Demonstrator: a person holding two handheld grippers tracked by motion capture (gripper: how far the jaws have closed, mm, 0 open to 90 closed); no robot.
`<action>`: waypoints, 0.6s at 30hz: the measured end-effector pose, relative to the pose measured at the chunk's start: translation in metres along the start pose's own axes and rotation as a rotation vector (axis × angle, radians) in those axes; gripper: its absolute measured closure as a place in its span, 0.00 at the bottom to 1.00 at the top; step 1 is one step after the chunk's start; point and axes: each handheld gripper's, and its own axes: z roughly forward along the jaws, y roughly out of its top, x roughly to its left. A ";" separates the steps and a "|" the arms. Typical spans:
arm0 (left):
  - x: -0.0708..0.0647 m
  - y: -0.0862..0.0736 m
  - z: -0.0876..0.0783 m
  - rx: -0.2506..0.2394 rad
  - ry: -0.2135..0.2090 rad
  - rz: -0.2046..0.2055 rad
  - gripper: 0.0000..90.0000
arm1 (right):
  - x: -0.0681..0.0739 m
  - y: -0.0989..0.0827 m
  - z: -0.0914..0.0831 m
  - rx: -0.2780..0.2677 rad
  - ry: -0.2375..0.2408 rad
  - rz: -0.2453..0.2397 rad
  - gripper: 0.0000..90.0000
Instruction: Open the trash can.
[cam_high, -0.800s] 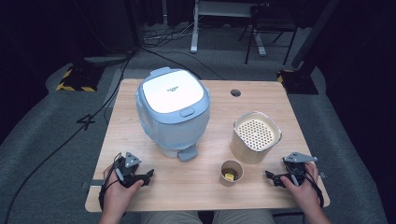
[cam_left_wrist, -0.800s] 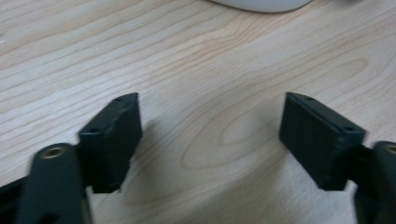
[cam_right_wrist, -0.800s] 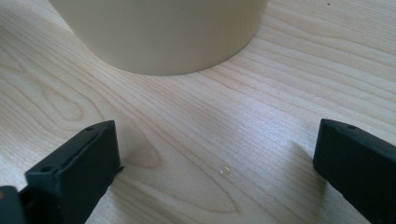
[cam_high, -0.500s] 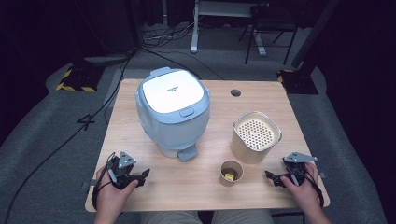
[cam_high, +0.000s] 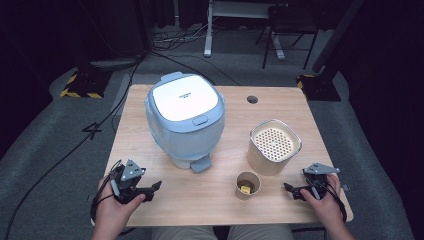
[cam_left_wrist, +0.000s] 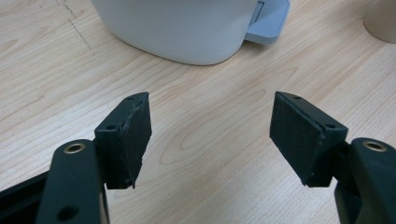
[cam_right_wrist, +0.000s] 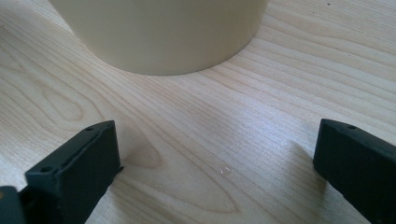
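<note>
Wooden tabletop carries a beige canister directly ahead of my right gripper, near it. My left gripper faces the blue-white cooker; both grippers gape empty.

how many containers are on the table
3: a blue-grey lidded bin at centre left, a beige canister with a perforated top to its right, and a small paper cup in front, between them, near the table's near edge.
</note>
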 end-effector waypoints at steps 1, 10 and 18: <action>0.001 0.001 -0.002 -0.004 -0.003 0.003 0.34 | 0.000 0.000 0.000 0.000 -0.001 -0.001 0.01; -0.001 0.026 -0.034 -0.092 -0.076 0.063 0.34 | 0.000 0.000 0.000 0.000 -0.001 -0.002 0.00; -0.003 0.052 -0.044 -0.176 -0.187 0.166 0.35 | 0.000 0.000 0.000 0.001 -0.002 -0.001 0.00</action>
